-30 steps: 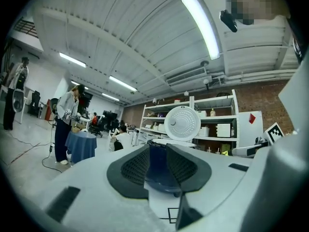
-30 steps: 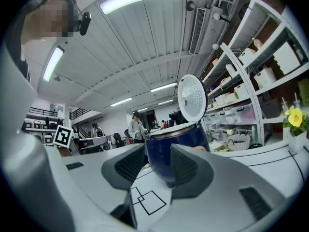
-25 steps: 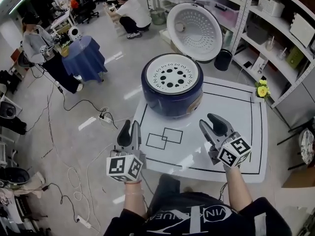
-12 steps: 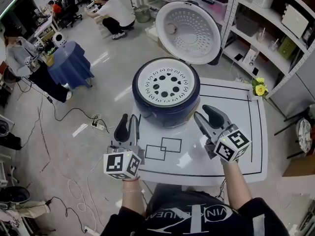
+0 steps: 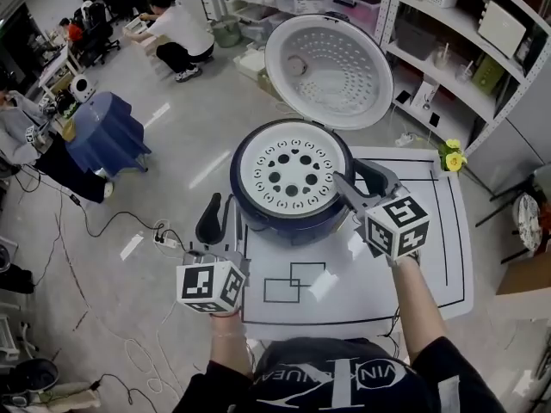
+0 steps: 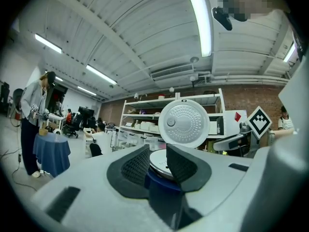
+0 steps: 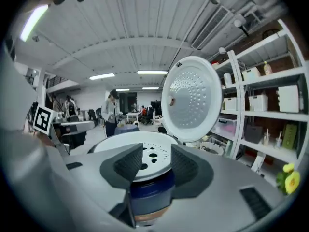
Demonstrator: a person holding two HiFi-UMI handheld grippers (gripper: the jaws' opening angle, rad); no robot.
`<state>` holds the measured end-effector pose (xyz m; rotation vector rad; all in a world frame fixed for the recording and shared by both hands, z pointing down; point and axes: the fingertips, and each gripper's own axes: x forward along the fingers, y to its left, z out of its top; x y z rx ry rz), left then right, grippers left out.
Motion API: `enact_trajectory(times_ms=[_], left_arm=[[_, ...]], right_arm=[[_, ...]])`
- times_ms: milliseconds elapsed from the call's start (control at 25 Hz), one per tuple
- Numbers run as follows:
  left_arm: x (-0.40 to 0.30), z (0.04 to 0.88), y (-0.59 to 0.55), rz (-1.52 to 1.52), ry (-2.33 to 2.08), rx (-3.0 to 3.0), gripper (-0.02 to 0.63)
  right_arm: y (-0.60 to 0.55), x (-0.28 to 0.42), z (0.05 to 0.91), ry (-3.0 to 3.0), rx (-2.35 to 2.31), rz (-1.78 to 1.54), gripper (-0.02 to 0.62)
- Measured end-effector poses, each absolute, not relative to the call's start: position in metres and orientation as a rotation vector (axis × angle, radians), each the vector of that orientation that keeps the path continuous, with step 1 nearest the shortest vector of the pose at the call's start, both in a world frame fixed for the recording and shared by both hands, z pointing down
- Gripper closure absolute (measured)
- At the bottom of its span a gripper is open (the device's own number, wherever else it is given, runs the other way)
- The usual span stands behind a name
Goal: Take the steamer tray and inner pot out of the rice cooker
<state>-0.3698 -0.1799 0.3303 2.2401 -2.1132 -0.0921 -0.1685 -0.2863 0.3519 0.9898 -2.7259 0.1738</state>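
step: tray grab not yet begun | steamer tray [image 5: 291, 176] sitting in rice cooker [image 5: 284, 224] mouth | left gripper [image 5: 225, 209] hovering beside cooker, jaws parted, empty | right gripper [image 5: 357, 181] at cooker's rim, jaws have just been opening, empty | next: pinching tray's rim

Left hand-held gripper [image 5: 222, 218]: advanced from bench [image 5: 370, 291] front-left edge; now just beside left flank of rice cooker [image 5: 284, 222], clear of drawn rectangles.

Right hand-held gripper [image 5: 357, 181]: advanced from over front of bench to cooker's right rim and rolled slightly. Jaws just opened wider. Edge of steamer tray [image 5: 288, 175] lines up with gap; pads not pressing on it.

Head view: shifted forward; cooker sits lower and nearer in frame.
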Motion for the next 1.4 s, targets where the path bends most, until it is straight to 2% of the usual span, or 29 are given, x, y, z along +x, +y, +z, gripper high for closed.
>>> enact_trajectory(times_ms=[160, 480, 720, 880, 1080, 1120, 1400], left_arm=[[-0.373, 0.328, -0.198, -0.085, -2.076, 2.284, 0.525], [-0.392, 0.322, -0.219, -0.077, -2.026, 2.327, 0.525], [-0.396, 0.321, -0.228, -0.102, -2.015, 2.342, 0.525], [-0.398, 0.326, -0.234, -0.104, -2.005, 2.339, 0.525], [-0.4, 0.328, -0.234, -0.123, -1.987, 2.335, 0.525], [-0.4, 0.328, -0.234, -0.123, -1.984, 2.335, 0.525], [-0.405, 0.335, -0.232, -0.121, -1.975, 2.332, 0.525]], right_arm=[[-0.323, -0.186, 0.351, -2.553, 0.965, 0.016, 0.416], [-0.356, -0.217, 0.38, -2.222, 0.863, -0.056, 0.413], [-0.365, -0.21, 0.402, -2.055, 0.845, -0.161, 0.411], [-0.37, -0.207, 0.398, -2.072, 0.877, -0.187, 0.45], [-0.373, -0.209, 0.392, -2.083, 0.897, -0.242, 0.461], [-0.373, -0.209, 0.392, -2.099, 0.899, -0.22, 0.483], [-0.372, -0.211, 0.391, -2.142, 0.946, -0.195, 0.495]])
